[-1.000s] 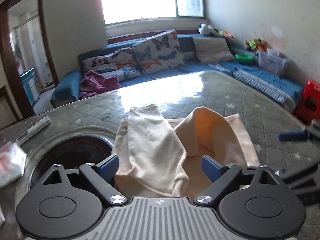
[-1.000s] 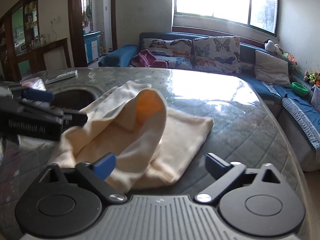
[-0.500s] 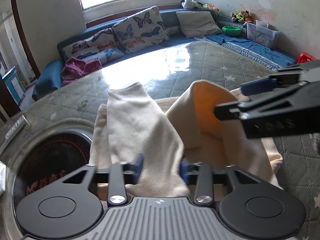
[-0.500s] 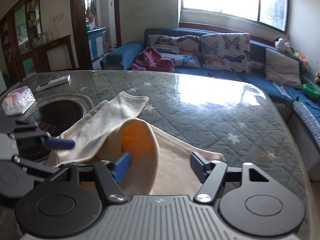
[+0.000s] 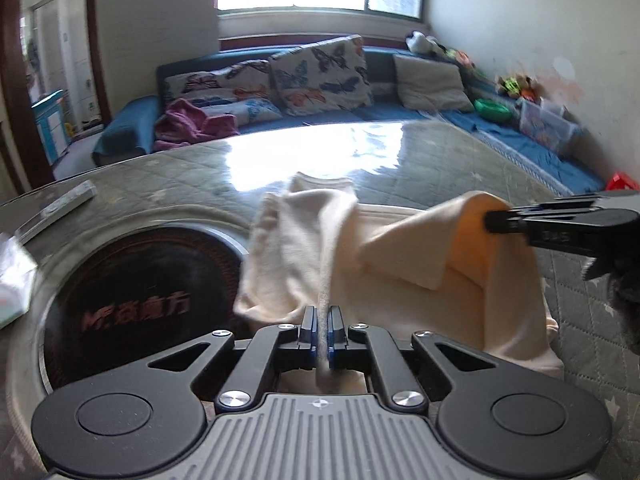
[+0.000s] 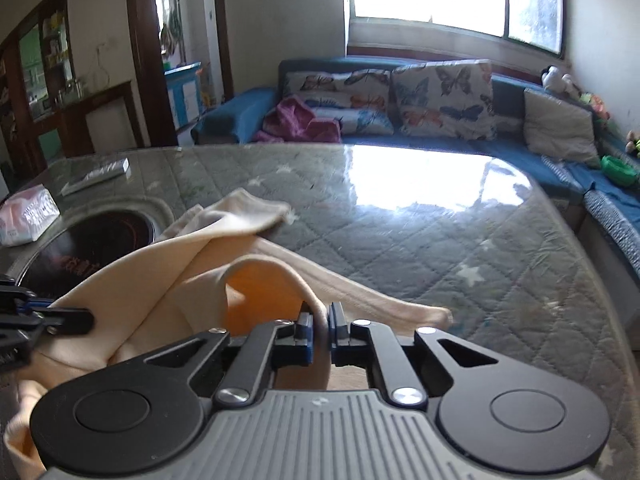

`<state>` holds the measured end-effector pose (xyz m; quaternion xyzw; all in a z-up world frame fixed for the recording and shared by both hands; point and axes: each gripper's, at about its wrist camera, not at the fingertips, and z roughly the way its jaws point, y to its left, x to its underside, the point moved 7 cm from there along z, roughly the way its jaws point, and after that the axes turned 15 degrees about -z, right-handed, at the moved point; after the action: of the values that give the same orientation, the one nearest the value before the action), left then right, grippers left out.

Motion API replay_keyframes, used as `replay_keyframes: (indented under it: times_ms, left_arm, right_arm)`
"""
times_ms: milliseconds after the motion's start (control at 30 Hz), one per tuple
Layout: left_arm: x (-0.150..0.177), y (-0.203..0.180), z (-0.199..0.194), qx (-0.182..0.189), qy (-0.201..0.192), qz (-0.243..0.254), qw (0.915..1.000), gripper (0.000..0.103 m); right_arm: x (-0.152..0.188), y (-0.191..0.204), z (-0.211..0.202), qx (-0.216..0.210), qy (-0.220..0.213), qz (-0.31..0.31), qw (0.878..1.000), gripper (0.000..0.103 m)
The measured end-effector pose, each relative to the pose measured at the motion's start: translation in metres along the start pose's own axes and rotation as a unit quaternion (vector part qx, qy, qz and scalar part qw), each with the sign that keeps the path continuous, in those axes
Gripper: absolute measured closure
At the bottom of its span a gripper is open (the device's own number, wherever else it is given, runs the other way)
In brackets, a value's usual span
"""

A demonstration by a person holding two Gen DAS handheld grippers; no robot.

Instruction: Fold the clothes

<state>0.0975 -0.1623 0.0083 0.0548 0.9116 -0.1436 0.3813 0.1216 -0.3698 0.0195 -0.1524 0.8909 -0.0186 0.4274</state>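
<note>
A cream garment point(image 5: 400, 264) lies rumpled on the quilted glass-topped table point(image 5: 440, 160). My left gripper point(image 5: 322, 334) is shut on a near fold of the garment and holds it raised. My right gripper point(image 6: 319, 334) is shut on another edge of the garment point(image 6: 168, 280), next to an opening that shows its orange inside. The right gripper also shows in the left wrist view point(image 5: 560, 228) at the right, pinching the cloth. The left gripper shows at the left edge of the right wrist view point(image 6: 40, 316). The garment's far end point(image 6: 248, 208) rests on the table.
A round dark cooktop point(image 5: 132, 280) is set in the table at the left, partly under the garment. A remote point(image 6: 96, 176) and a tissue pack point(image 6: 24, 216) lie far left. A blue sofa point(image 6: 440, 96) with cushions runs behind the table.
Both grippers were open a second ago and have closed on the garment. The cloth is now lifted off the table at both pinched edges.
</note>
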Motion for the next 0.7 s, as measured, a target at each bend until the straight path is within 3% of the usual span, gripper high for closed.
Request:
replay_keyframes:
  times_ms: [267, 533, 600, 700]
  left_arm:
    - [0.020, 0.036, -0.046, -0.005, -0.015, -0.040, 0.9991, 0.102]
    - [0.019, 0.037, -0.051, 0.005, -0.009, -0.043, 0.9990, 0.098]
    - [0.015, 0.029, -0.046, 0.006, -0.012, -0.035, 0.9993, 0.093]
    - [0.006, 0.016, -0.034, 0.005, -0.016, -0.020, 0.9997, 0.070]
  right_arm:
    - [0.006, -0.009, -0.054, 0.042, -0.040, -0.008, 0.998, 0.097]
    - [0.042, -0.019, -0.099, 0.075, -0.049, 0.026, 0.996, 0.097]
    - [0.055, -0.023, -0.105, 0.087, -0.043, 0.039, 0.995, 0.097]
    - [0.079, -0.029, -0.113, 0.090, -0.024, 0.069, 0.993, 0.097]
